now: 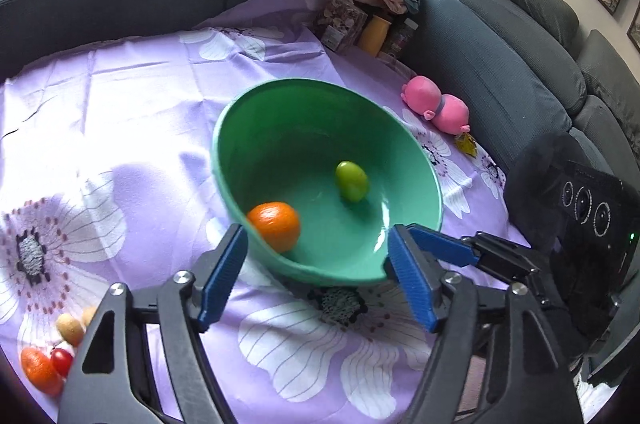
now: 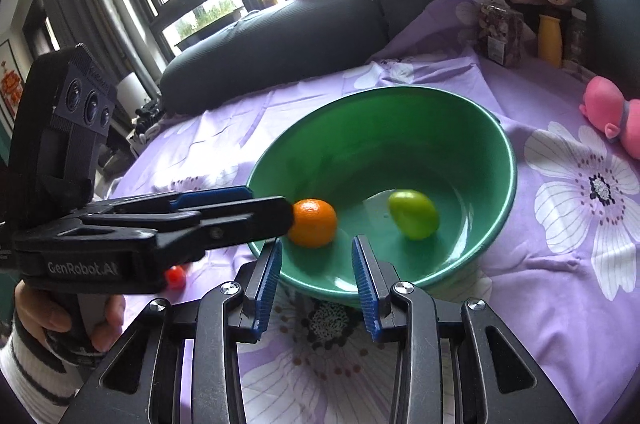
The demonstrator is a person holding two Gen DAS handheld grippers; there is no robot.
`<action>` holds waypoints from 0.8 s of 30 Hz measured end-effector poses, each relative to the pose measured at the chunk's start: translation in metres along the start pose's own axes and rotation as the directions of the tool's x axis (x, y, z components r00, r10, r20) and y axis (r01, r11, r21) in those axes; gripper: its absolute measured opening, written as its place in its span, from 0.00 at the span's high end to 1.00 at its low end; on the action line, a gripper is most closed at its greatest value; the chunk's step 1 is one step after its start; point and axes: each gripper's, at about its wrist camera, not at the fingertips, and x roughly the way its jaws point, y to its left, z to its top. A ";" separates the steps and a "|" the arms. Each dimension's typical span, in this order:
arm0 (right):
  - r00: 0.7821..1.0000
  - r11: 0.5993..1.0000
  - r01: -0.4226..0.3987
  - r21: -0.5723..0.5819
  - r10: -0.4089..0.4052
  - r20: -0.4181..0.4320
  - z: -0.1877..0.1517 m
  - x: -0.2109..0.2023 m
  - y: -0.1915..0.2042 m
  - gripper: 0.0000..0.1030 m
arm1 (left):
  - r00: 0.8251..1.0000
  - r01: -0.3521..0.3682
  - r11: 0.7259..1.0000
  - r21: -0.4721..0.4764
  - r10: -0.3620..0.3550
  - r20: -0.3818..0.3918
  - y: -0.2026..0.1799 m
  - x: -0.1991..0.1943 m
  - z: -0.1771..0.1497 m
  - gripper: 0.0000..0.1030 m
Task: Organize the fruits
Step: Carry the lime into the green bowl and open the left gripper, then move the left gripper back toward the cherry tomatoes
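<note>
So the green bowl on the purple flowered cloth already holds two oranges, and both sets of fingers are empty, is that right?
Not quite. The green bowl holds one orange and one green fruit, not two oranges; the right wrist view shows both clearly. The rest stands: the bowl sits on the purple flowered cloth, and the left gripper and right gripper hold nothing.
</note>
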 end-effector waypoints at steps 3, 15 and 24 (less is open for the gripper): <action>1.000 1.000 0.001 0.015 -0.002 0.013 -0.004 -0.011 -0.003 0.65 | 0.998 -0.055 0.998 -0.013 0.055 0.024 0.011 -0.020 -0.014 0.22; 0.999 0.999 -0.039 -0.032 0.039 -0.010 -0.016 -0.025 0.017 0.64 | 0.966 -0.255 0.952 -0.167 0.257 -0.011 0.069 -0.084 -0.100 0.22; 0.992 0.985 -0.106 -0.134 0.095 -0.087 -0.030 -0.011 0.061 0.64 | 0.966 -0.254 0.928 -0.271 0.257 -0.027 0.090 -0.107 -0.137 0.23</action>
